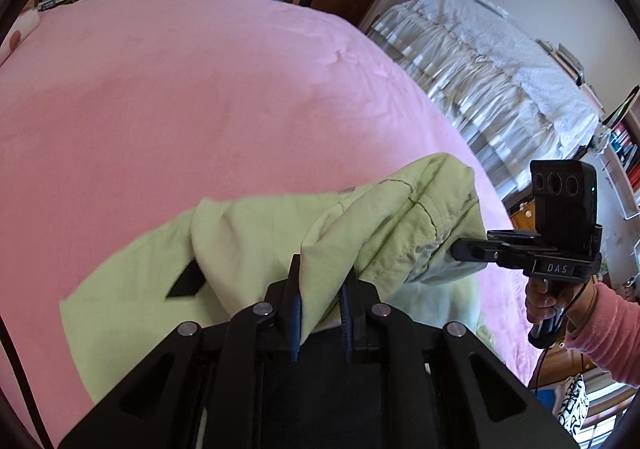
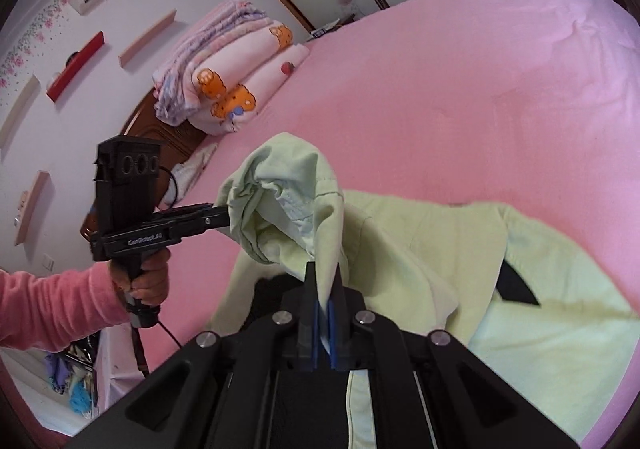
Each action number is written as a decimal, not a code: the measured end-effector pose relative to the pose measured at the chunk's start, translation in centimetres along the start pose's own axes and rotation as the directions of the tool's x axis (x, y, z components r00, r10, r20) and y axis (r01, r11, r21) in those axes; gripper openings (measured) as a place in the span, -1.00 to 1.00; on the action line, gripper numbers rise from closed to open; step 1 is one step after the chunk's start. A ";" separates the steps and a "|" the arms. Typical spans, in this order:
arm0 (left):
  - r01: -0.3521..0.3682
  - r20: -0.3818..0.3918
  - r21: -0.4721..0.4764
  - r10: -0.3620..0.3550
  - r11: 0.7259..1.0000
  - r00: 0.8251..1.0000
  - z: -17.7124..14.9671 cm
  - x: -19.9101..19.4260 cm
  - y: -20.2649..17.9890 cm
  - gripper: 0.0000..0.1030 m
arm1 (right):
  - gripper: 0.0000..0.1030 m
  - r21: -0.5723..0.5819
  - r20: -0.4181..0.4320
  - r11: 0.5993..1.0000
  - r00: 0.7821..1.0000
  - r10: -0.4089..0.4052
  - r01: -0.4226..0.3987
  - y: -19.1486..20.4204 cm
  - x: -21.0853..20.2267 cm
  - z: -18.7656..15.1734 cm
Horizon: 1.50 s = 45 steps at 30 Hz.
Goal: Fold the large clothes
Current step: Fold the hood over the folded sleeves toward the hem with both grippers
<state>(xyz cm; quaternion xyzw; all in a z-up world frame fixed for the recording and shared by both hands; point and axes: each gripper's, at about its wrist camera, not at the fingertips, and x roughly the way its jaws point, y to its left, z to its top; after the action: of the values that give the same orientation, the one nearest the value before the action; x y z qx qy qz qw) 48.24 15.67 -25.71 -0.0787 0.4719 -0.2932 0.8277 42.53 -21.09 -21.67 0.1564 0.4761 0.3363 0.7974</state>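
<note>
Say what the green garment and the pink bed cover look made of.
Green garment: matte woven cloth, probably cotton; stitched seams, soft creases, no sheen. Pink bed cover: soft fabric, possibly fleece or brushed; matte, slightly fuzzy look with shallow wrinkles.

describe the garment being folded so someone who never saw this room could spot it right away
Start at the big pink bed. On its near edge lies a pale green garment, partly lifted by the left gripper and right gripper. It is the only green cloth; the folded bedding by the headboard is pink with orange bears.

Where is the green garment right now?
The green garment lies on the pink bed, its near part lifted between the left claw and right claw.
</note>
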 end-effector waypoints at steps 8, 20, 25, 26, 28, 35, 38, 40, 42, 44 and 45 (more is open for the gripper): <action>-0.044 -0.091 -0.138 0.032 0.989 0.995 -5.1 0.5 0.0 -0.68 | -0.93 0.111 -0.072 0.990 0.994 -0.082 0.089 -0.4 1.1 -4.5; -0.130 -0.172 -0.228 0.092 0.965 0.981 -7.1 -0.2 -1.8 -0.07 | -0.43 0.406 -0.104 0.907 0.992 -0.076 0.112 -2.1 -0.8 -9.0; -0.110 -0.177 -0.318 0.055 0.941 0.983 -8.8 -1.8 -2.3 0.15 | -0.19 0.478 -0.076 0.874 0.996 -0.054 0.084 -1.5 -2.6 -9.8; -0.100 -0.187 -0.349 0.036 0.932 0.982 -9.4 -1.8 -2.3 0.15 | -0.11 0.502 -0.066 0.862 0.997 -0.041 0.069 -1.5 -3.0 -10.1; -0.085 -0.192 -0.413 0.005 0.907 0.981 -10.7 -1.6 -2.2 0.16 | 0.14 0.551 -0.037 0.833 0.999 -0.021 0.038 -1.3 -3.5 -10.6; -0.045 -0.199 -0.560 -0.082 0.827 0.977 -13.9 1.8 -2.6 0.23 | 0.23 0.665 -0.014 0.746 0.999 0.044 -0.024 -1.6 -2.7 -13.3; -0.030 -0.195 -0.611 -0.114 0.791 0.974 -14.9 3.5 -2.2 0.23 | 0.23 0.696 -0.033 0.718 0.998 0.057 -0.018 -2.0 -1.5 -14.7; -0.033 -0.194 -0.632 -0.117 0.774 0.974 -15.1 4.3 -1.9 0.23 | 0.23 0.709 -0.048 0.705 0.997 0.061 -0.009 -2.3 -0.7 -15.4; -0.034 -0.195 -0.663 -0.129 0.748 0.972 -15.3 5.0 -1.5 0.22 | 0.23 0.719 -0.052 0.695 0.997 0.051 0.002 -2.7 0.0 -15.8; -0.014 -0.186 -0.699 -0.162 0.715 0.969 -15.3 5.8 -1.2 0.17 | 0.23 0.743 -0.027 0.670 0.999 0.045 -0.010 -3.2 0.7 -16.3; -0.007 -0.180 -0.704 -0.169 0.710 0.969 -15.2 6.0 -1.2 0.08 | 0.23 0.760 -0.016 0.650 0.999 0.038 -0.012 -3.4 1.2 -16.5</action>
<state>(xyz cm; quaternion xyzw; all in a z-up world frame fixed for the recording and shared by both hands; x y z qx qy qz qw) 37.53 13.57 -37.90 -0.3722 0.6365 -0.1362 0.6616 29.99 -23.93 -32.58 0.4770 0.5829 0.1196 0.6468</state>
